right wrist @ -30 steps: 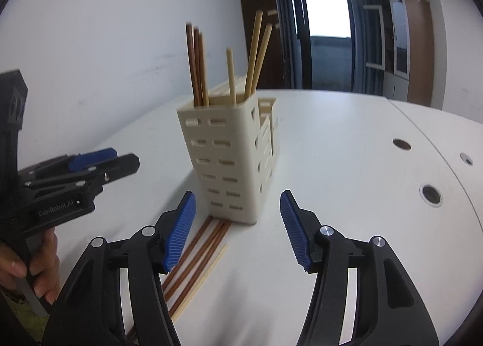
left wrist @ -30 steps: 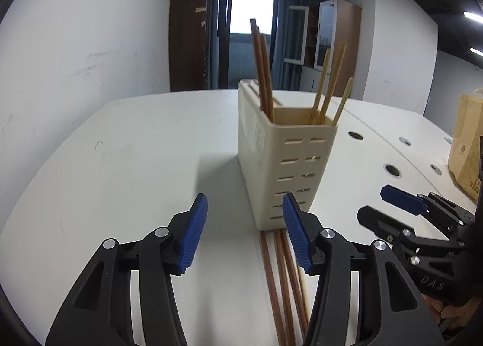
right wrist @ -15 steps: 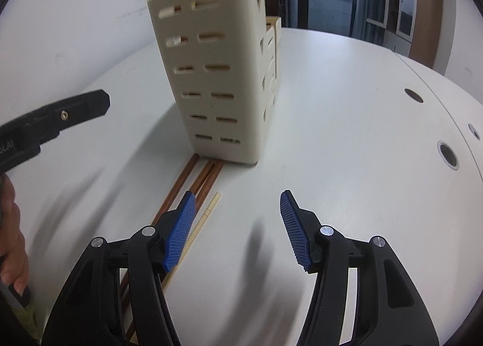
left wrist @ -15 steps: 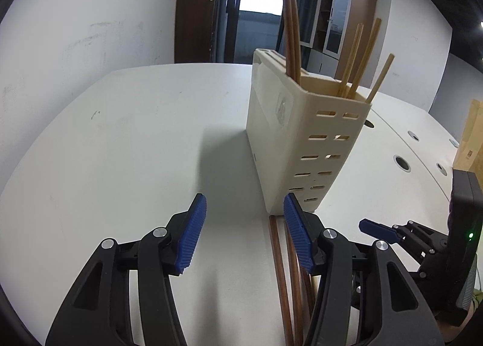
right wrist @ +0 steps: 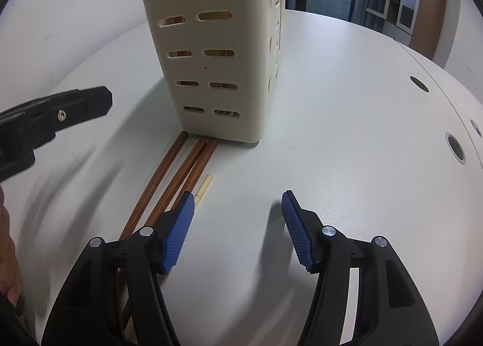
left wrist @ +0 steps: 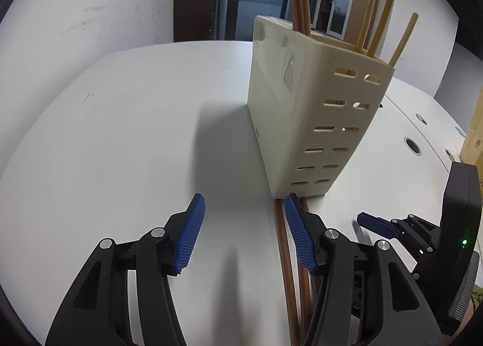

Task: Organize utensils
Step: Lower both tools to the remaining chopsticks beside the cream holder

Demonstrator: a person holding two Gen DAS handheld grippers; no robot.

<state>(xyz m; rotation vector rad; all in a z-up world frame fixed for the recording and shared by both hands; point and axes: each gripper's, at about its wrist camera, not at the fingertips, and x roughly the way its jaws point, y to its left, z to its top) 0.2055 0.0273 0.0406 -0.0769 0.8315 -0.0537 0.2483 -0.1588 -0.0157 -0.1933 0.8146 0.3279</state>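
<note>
Brown chopsticks lay butted against the cream holder. Both the left gripper and right gripper hovered spread, empty. Reaching carelessly could nudge the holder over.

The left gripper tilts down over the tabletop, its blue pads standing apart with nothing between them. The right gripper tilts down likewise, jaws apart and empty. Part of a hand shows at the left edge of the right wrist view.
</note>
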